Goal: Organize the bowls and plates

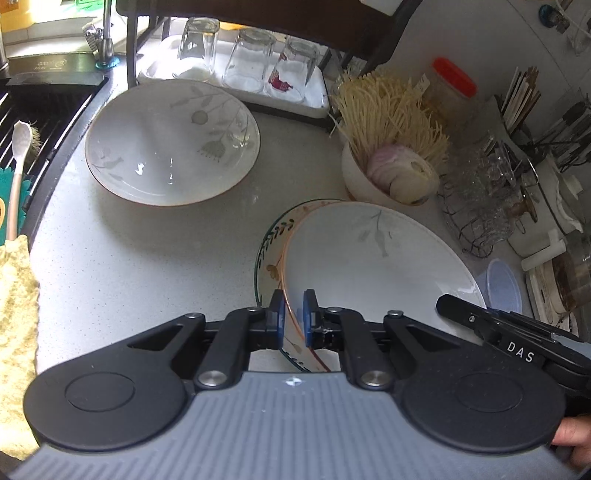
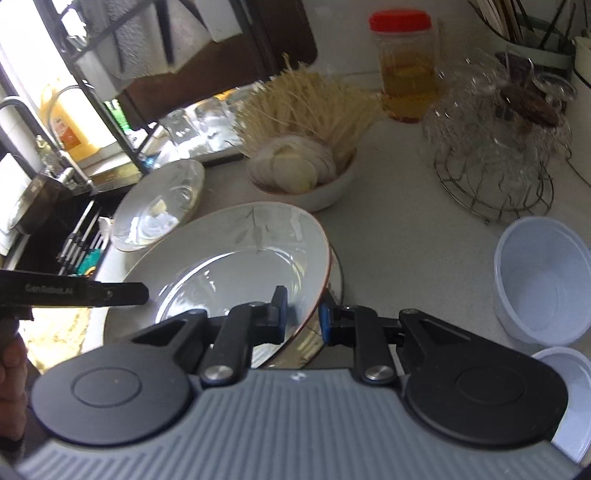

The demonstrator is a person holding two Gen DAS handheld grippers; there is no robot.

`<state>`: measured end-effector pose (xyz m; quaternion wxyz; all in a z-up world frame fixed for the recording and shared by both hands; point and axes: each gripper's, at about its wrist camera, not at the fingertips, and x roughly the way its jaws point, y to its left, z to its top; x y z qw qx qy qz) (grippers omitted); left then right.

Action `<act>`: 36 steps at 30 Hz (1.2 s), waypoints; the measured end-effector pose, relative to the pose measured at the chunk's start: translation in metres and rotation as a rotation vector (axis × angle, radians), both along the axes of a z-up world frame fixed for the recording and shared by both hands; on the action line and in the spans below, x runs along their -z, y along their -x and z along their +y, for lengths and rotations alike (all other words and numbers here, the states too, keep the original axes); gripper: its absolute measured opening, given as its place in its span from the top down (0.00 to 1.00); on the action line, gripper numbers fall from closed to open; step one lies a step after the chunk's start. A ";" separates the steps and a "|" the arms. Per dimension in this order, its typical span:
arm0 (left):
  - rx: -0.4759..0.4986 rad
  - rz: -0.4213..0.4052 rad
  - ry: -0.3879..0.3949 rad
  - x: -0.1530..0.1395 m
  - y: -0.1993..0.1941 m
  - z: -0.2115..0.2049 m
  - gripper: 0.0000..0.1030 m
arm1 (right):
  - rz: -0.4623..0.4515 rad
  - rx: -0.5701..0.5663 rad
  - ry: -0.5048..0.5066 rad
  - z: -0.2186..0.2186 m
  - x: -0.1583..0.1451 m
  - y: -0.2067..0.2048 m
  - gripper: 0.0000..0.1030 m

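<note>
The white plate [image 1: 376,258] is held at opposite rims by the nearly closed left gripper [image 1: 294,314] and right gripper [image 2: 303,310] jaws, apparently being stacked onto the patterned plate [image 1: 267,266] beneath; a level, simultaneous release is required.

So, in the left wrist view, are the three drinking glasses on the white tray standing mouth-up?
No, the three glasses stand upside down on the white tray, rims down and bases up.

My white plate [image 1: 376,254] has grey leaves. The plate under it [image 1: 269,254] has green leaves. The jar lid [image 2: 399,20] is red.
</note>
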<state>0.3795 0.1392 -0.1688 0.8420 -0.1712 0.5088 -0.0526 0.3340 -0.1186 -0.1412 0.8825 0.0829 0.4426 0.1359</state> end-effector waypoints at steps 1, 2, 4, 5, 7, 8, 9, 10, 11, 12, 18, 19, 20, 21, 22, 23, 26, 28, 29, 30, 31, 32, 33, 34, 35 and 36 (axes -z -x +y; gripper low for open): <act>0.000 0.008 -0.002 0.003 -0.002 -0.001 0.89 | 0.009 0.009 0.001 -0.001 0.004 0.000 0.79; 0.003 0.016 -0.009 0.006 -0.003 -0.003 0.89 | 0.017 0.014 0.001 -0.001 0.007 -0.001 0.79; 0.008 0.024 -0.020 0.011 -0.005 -0.004 0.89 | 0.019 0.013 0.008 0.000 0.011 0.001 0.79; 0.008 0.028 -0.022 0.012 -0.006 -0.004 0.89 | 0.018 0.011 0.012 0.001 0.013 0.001 0.79; 0.007 0.038 -0.024 0.017 -0.008 -0.002 0.89 | 0.018 0.007 0.014 0.003 0.016 -0.001 0.79; 0.008 0.046 -0.025 0.019 -0.009 -0.001 0.89 | 0.019 0.006 0.016 0.004 0.017 -0.001 0.79; 0.010 0.052 -0.024 0.020 -0.010 -0.001 0.89 | 0.018 0.006 0.021 0.006 0.018 -0.002 0.79; 0.012 0.057 -0.022 0.022 -0.011 -0.001 0.88 | 0.016 0.007 0.030 0.007 0.020 -0.002 0.79; 0.017 0.058 -0.024 0.023 -0.011 -0.001 0.88 | 0.014 0.012 0.036 0.008 0.021 -0.002 0.79; 0.027 0.056 -0.029 0.025 -0.012 -0.002 0.88 | 0.012 0.014 0.040 0.008 0.022 -0.003 0.79; 0.023 0.057 -0.023 0.027 -0.018 -0.001 0.88 | 0.003 -0.002 0.069 0.012 0.020 -0.008 0.79; 0.029 0.059 -0.027 0.027 -0.019 -0.002 0.88 | 0.005 0.006 0.061 0.011 0.021 -0.009 0.79; 0.038 0.066 -0.028 0.028 -0.021 -0.003 0.88 | 0.011 0.014 0.052 0.009 0.023 -0.011 0.77; 0.044 0.071 -0.024 0.029 -0.023 -0.004 0.88 | 0.008 0.020 0.055 0.009 0.024 -0.012 0.77; 0.044 0.078 -0.017 0.031 -0.024 -0.005 0.88 | 0.017 0.022 0.063 0.008 0.025 -0.013 0.77; 0.046 0.087 -0.010 0.032 -0.024 -0.005 0.88 | 0.035 0.027 0.053 0.006 0.026 -0.014 0.77; 0.054 0.104 0.009 0.033 -0.024 -0.006 0.88 | 0.089 0.057 -0.011 -0.006 0.031 -0.014 0.77; 0.046 0.098 0.020 0.032 -0.021 -0.005 0.87 | 0.091 0.076 -0.047 -0.014 0.031 -0.012 0.77; 0.033 0.103 0.030 0.032 -0.020 -0.004 0.86 | 0.087 0.078 -0.056 -0.017 0.029 -0.011 0.77; 0.020 0.104 0.043 0.033 -0.019 -0.002 0.85 | 0.083 0.077 -0.061 -0.019 0.027 -0.011 0.77; 0.007 0.106 0.055 0.033 -0.018 -0.001 0.84 | 0.079 0.079 -0.069 -0.021 0.026 -0.011 0.77; -0.013 0.109 0.068 0.033 -0.017 0.001 0.84 | 0.079 0.080 -0.076 -0.023 0.026 -0.012 0.77; -0.027 0.111 0.075 0.032 -0.016 0.003 0.83 | 0.081 0.080 -0.081 -0.025 0.027 -0.012 0.77; -0.037 0.112 0.078 0.031 -0.015 0.004 0.83 | 0.087 0.079 -0.083 -0.026 0.028 -0.013 0.77; -0.041 0.115 0.080 0.030 -0.015 0.004 0.82 | 0.090 0.075 -0.082 -0.027 0.030 -0.013 0.77; -0.043 0.117 0.082 0.030 -0.014 0.004 0.80 | 0.092 0.072 -0.084 -0.028 0.031 -0.014 0.77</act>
